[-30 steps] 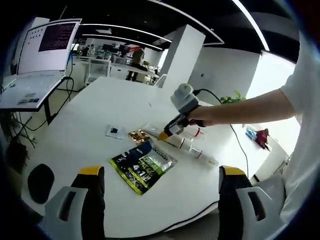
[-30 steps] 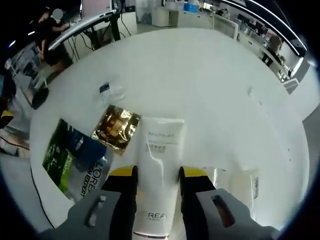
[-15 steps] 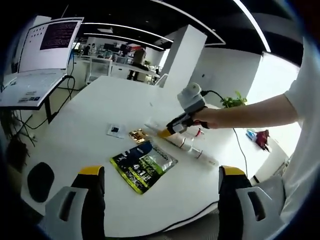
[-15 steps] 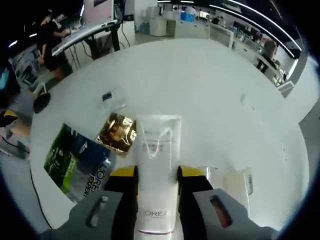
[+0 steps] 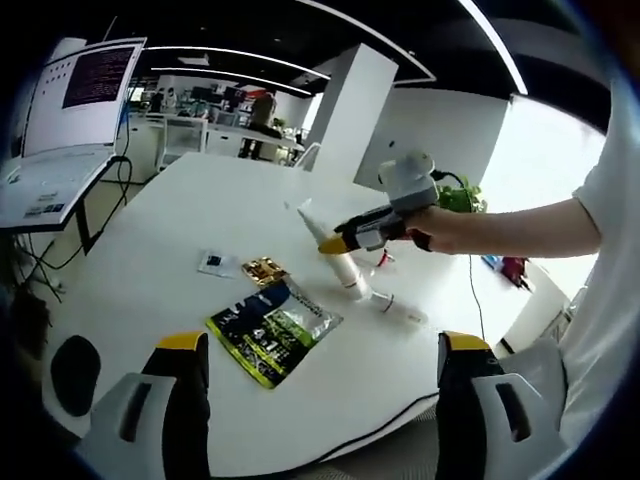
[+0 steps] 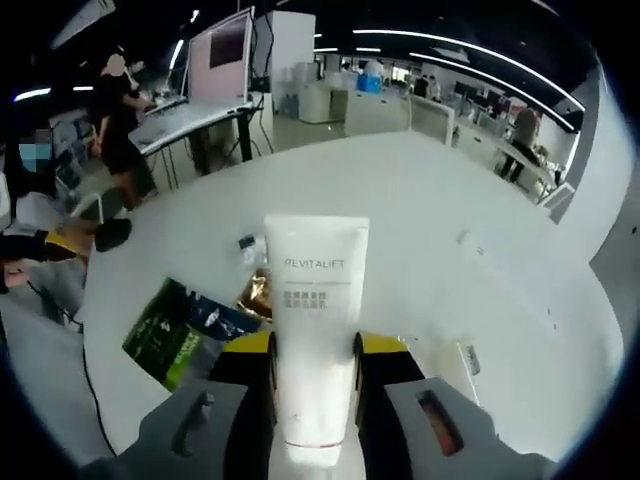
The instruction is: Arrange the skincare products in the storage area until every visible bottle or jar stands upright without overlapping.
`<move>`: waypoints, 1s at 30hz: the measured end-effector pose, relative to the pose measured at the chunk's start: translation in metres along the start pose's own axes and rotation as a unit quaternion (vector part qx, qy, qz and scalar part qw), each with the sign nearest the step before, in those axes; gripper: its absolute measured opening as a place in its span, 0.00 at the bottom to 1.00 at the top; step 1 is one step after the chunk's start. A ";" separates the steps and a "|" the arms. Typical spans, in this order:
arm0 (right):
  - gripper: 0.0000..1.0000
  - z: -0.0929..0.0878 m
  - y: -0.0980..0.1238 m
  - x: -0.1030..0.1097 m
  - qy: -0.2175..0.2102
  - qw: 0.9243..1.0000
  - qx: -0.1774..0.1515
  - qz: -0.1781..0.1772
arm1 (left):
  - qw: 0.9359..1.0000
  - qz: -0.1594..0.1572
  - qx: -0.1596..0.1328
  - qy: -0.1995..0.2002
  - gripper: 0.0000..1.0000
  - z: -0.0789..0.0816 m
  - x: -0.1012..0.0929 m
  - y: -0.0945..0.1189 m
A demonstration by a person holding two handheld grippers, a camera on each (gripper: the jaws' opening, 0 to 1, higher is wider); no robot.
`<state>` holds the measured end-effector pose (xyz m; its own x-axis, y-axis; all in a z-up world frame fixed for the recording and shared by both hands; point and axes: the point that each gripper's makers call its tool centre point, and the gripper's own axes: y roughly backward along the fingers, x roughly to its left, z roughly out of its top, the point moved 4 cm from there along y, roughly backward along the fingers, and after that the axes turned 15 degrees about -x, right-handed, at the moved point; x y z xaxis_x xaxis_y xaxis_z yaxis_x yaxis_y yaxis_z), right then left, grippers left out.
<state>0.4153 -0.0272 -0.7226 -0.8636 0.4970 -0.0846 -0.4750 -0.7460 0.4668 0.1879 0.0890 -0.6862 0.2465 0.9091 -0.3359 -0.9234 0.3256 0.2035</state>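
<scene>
Early in the job. Right gripper [image 6: 312, 352] clamped on white tube [image 6: 314, 330], lifted above the table [image 6: 480, 210] mid-surface, not yet stood on its cap. Left gripper [image 5: 315, 345] spread apart, empty, near the front edge. Sachets [image 5: 272, 322] lying flat beside.
</scene>
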 end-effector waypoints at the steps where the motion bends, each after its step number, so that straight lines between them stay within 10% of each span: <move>1: 0.28 0.003 0.003 0.003 0.003 1.000 -0.007 0.000 | 1.000 -0.001 0.000 -0.001 0.87 0.000 -0.001 0.000; 30: 0.28 0.045 0.092 0.107 0.025 0.991 -0.129 0.032 | 0.990 -0.075 -0.105 0.049 0.79 0.070 -0.052 -0.020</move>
<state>0.2866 -0.0225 -0.6493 -0.8979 0.4268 -0.1078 -0.4401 -0.8670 0.2335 0.2143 0.0532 -0.6080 0.3644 0.8218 -0.4380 -0.9222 0.3839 -0.0470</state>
